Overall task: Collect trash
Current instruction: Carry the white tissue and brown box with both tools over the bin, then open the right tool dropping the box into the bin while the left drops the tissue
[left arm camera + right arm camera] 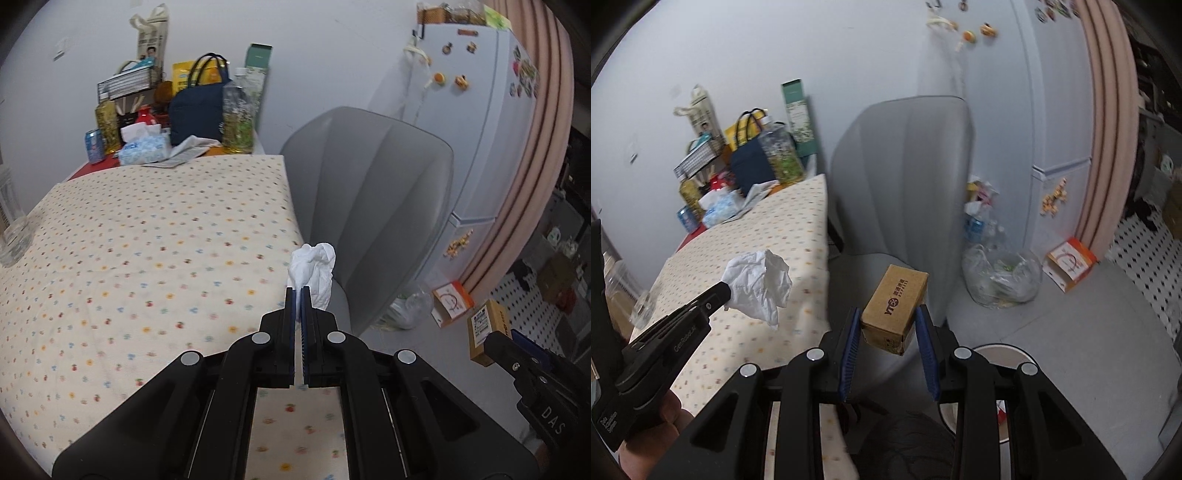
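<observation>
The left gripper [298,291] pinches a crumpled white tissue [314,273] at the edge of the floral-clothed table [147,258]. The right gripper [888,317] clamps a small brown cardboard box [895,304] in the air before the grey chair [905,166]. Farther off, a clear plastic bag of rubbish [1001,275] sits on the floor.

I see 2 trash items, both held up off the table. Crumpled white tissue [314,271]: wadded, creased, loose corner hanging down, pinched at its lower edge between the closed fingers of the left gripper [298,295], over the near edge of the dotted tablecloth [147,240]. Small brown cardboard box [895,308]: closed, printed logo on top, tilted with 1 end down, clamped by its sides in the right gripper [888,317], in front of the grey chair [905,166].
</observation>
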Demonstrator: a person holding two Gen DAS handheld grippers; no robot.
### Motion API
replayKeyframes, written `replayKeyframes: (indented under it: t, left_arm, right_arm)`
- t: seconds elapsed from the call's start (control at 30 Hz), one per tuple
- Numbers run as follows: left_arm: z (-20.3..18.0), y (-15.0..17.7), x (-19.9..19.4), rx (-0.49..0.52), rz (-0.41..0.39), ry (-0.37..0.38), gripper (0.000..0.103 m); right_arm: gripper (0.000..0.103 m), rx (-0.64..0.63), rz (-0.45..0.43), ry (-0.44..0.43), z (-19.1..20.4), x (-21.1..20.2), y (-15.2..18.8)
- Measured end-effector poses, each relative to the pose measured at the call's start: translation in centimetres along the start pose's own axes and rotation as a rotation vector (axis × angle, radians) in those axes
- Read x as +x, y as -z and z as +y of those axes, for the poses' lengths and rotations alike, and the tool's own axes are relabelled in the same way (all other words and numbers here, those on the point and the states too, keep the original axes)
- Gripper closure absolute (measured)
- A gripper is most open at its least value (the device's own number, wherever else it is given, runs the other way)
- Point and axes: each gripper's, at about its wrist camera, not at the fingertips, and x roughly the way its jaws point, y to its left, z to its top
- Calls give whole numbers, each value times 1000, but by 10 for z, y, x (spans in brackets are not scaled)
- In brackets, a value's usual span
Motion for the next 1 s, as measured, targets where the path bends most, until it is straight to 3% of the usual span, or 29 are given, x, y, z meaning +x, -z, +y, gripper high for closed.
replayKeyframes:
  t: [0.63, 0.7, 0.77, 1.0]
  left_arm:
    - [-102, 19, 76, 162, 153, 88, 100]
    - [-109, 21, 81, 174, 162, 95, 99]
    - [-117, 24, 85, 187, 170, 102, 99]
    - [-139, 36, 99, 225, 207, 116, 99]
  right_arm:
    - [72, 181, 74, 103, -110, 39, 12]
    - [70, 197, 89, 116, -119, 44, 14]
    - [56, 215, 88, 137, -127, 45, 16]
    - [52, 244, 93, 159, -150, 45, 24]
